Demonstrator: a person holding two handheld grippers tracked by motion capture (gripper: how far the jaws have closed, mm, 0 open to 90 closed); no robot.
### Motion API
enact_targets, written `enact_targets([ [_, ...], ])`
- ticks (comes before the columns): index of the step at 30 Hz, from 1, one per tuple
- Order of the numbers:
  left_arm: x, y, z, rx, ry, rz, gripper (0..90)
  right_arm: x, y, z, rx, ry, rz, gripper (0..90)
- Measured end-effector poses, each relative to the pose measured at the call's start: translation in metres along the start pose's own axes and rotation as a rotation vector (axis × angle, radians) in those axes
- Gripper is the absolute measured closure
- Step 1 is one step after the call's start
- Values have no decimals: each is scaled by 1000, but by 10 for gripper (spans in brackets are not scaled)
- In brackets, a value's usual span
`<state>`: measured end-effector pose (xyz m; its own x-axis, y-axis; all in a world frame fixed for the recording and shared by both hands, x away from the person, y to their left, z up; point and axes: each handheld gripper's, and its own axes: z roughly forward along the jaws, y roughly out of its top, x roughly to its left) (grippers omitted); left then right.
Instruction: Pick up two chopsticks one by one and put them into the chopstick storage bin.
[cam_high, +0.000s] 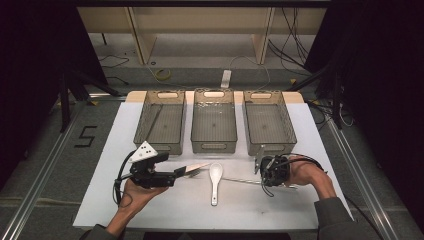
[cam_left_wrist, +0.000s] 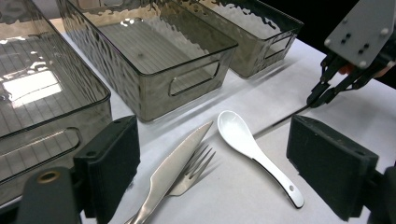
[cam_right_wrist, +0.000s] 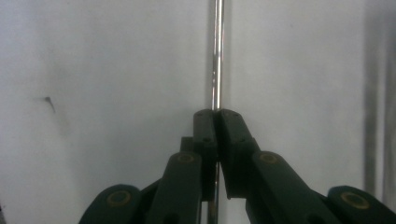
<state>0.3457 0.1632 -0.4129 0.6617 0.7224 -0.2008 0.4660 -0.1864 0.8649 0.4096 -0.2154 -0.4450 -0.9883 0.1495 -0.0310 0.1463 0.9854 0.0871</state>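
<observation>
Thin metal rod (cam_right_wrist: 217, 56) sits clamped between right tool (cam_right_wrist: 216, 114) pads.

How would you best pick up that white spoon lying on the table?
Grip the white spoon across its narrow handle, coming straight down from above. It lies flat, bowl up, and the handle is slimmer than the bowl, with bare table on either side for the fingers.

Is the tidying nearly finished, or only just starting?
Only just starting. All three bins look empty. The right gripper is shut on a thin metal rod lying on the table. The knife, fork and white spoon lie unsorted before the open left gripper.
</observation>
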Motion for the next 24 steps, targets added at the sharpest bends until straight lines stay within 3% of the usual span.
enact_targets([
  [7,-1,0,2,7,-7,-1,168,-4,-13,-17,-39,-59,25,863],
  [10,-1,0,5,32,-15,14,168,-1,-13,-28,-73,-68,11,863],
  [18,-9,-1,14,93,-51,64,168,15,11,-43,-134,-78,-68,862],
  [24,-15,0,23,127,-96,92,171,23,24,-46,-137,-85,-111,862],
])
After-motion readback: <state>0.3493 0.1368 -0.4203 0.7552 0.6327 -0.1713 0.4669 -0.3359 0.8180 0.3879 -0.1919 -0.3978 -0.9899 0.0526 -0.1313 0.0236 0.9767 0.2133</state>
